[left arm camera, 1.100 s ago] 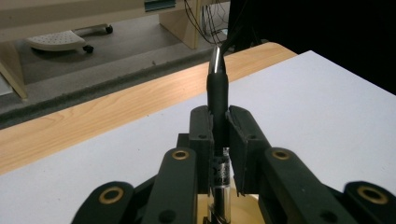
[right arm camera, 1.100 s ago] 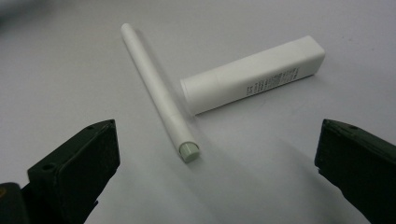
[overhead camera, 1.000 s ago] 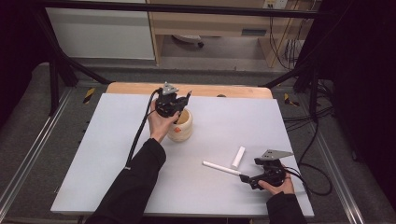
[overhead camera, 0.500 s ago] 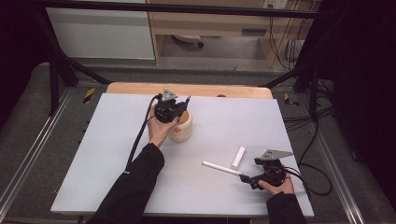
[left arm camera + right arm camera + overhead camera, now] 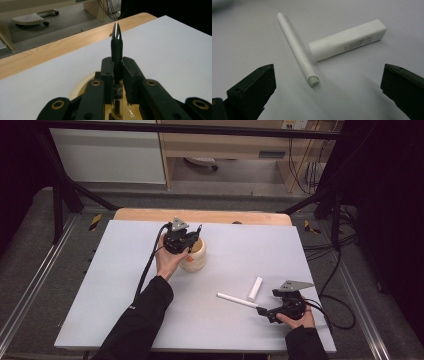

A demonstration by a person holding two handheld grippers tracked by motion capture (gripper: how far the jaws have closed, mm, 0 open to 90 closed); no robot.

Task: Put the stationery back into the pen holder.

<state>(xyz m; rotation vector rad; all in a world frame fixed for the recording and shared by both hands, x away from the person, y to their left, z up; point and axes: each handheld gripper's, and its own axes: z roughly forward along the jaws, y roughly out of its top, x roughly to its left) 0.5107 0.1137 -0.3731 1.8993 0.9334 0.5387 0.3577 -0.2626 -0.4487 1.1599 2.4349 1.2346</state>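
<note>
left gripper [image 5: 186,241] has sunk toward the cup [image 5: 196,257], jaws clamped on a black pen [image 5: 117,53]; right gripper [image 5: 262,311] jaws apart.

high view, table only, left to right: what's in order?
left gripper shut on a black pen → wooden cup → thin white pen → white tube → right gripper, jaws open.

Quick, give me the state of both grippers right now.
Left gripper: closed, fingers clamped on a black pen above the wooden cup.
Right gripper: open, holding nothing; white pen lies ahead.
</note>
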